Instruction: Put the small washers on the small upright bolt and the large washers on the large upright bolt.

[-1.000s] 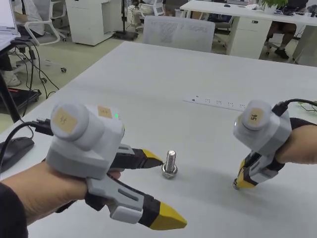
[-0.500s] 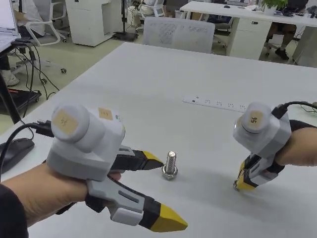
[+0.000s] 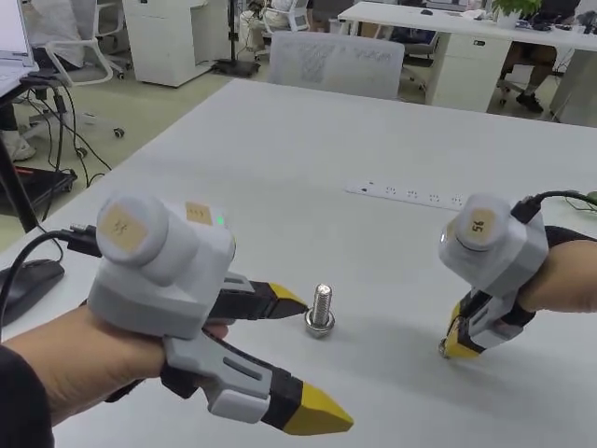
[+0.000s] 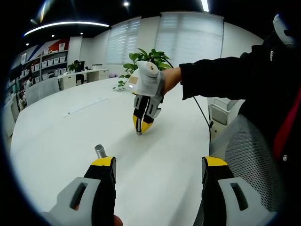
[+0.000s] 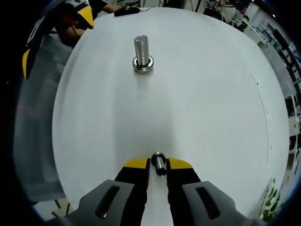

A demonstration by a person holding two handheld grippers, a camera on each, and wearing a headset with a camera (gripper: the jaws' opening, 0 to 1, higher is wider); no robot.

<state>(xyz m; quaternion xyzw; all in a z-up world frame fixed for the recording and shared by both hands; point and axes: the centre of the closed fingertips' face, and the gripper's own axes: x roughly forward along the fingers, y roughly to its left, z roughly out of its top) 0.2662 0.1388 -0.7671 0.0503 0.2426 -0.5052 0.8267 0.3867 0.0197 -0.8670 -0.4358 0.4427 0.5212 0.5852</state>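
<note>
Small bolt [image 5: 158, 163] clenched in right gripper [image 5: 158, 165], plain in its own view, barely visible from head view. Left gripper [image 3: 310, 359] gapes left of large bolt [image 3: 320, 310].

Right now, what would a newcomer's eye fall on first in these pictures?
First, the grey left gripper with yellow-tipped jaws, open wide at the lower left of the head view. Just beyond its upper tip a shiny silver threaded bolt stands upright on the white table. At the right, the right gripper points down, jaws closed around a small metal bolt.

Large bolt [image 3: 320, 311], small bolt [image 5: 158, 164]: shiny metal; tabletop [image 3: 326, 159] matt.
</note>
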